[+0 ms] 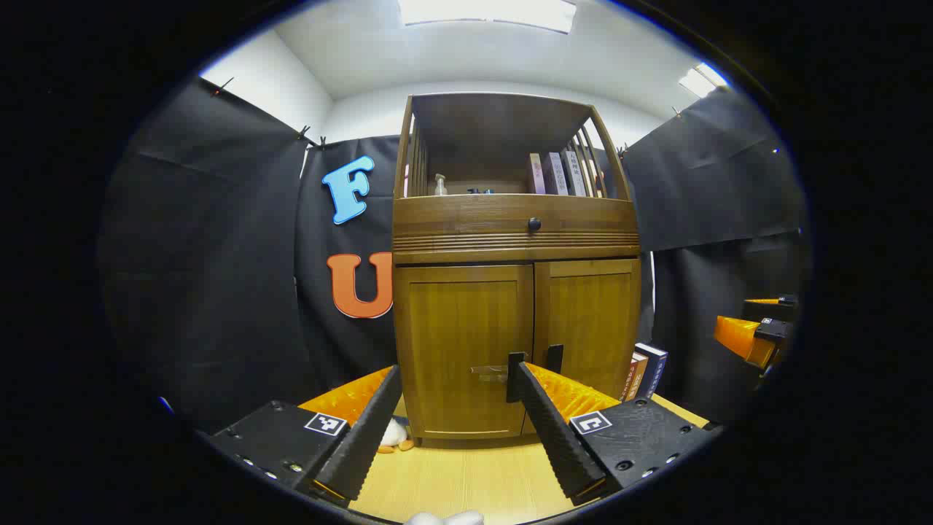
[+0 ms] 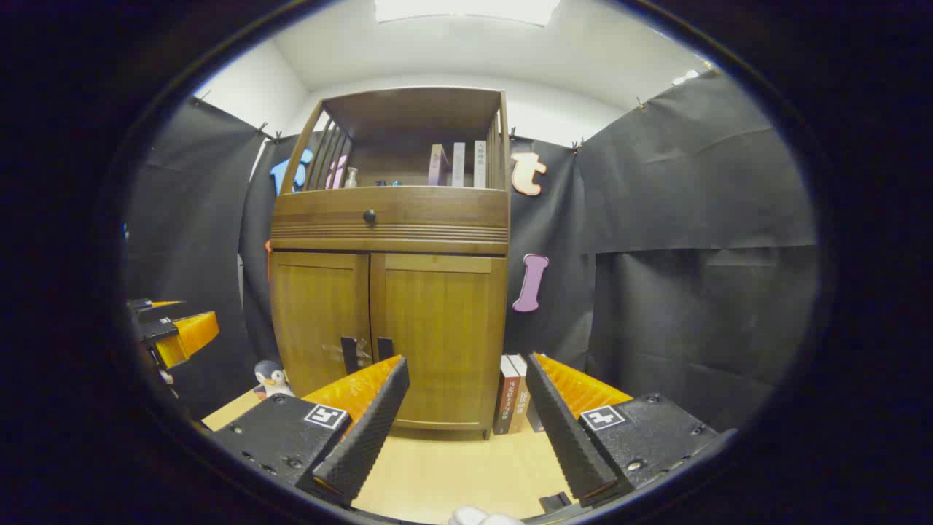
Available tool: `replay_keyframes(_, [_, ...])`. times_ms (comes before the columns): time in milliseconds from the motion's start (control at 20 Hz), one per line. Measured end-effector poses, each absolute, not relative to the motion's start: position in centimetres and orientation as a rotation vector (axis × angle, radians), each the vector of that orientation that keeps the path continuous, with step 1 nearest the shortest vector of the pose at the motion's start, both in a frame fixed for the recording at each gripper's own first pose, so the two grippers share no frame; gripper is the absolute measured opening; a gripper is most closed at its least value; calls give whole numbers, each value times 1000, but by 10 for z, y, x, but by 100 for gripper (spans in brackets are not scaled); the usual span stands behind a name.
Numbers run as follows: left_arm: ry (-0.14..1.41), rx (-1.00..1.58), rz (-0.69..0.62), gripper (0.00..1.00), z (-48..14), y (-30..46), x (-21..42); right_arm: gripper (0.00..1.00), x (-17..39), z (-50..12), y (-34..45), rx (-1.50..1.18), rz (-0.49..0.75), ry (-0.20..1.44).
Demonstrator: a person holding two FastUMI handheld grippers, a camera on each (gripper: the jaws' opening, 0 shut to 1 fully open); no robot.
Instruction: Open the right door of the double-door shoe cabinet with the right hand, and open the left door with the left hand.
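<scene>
Your left gripper's finger (image 1: 519,379) covers part of the left door's handle (image 1: 487,373). A finger also hides most of the small toy (image 1: 393,436) by the shoe cabinet (image 1: 466,328). The book (image 1: 554,173) titles are too small to read.

— What sort of place is this?

— A staged booth, dressed to look like a home. Black cloth (image 2: 700,182) clipped up along its top edge hangs on every side, with a plain white wall (image 2: 554,109) and ceiling lights (image 1: 487,12) above it.

— And the homely part?

— A wooden shoe cabinet (image 1: 514,292) on a pale wood floor (image 2: 444,474), books (image 1: 557,173) and a pump bottle (image 1: 440,184) on its open shelf, more books (image 2: 514,394) standing beside it, and a toy penguin (image 2: 270,379) at its foot.
</scene>
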State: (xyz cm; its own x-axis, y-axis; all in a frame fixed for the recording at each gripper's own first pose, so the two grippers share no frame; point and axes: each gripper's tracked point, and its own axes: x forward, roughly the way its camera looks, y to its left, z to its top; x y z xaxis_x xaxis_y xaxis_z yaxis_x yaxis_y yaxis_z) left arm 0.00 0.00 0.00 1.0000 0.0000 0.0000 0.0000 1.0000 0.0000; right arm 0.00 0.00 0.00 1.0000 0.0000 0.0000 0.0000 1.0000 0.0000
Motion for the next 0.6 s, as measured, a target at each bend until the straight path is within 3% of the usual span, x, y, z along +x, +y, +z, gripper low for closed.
replay_keyframes(100, [5, 5, 4, 95, -2, 2, -2, 100, 0, 0, 1, 5, 6, 4])
replay_keyframes(150, [7, 6, 6, 100, -3, 2, -3, 100, 1, 0, 3, 6, 12, 4])
replay_keyframes(200, [10, 5, 9, 95, -4, 3, -4, 100, 1, 1, 4, 6, 17, 3])
replay_keyframes(600, [26, 5, 36, 95, -9, 11, -10, 100, 9, -3, 11, 7, 40, 10])
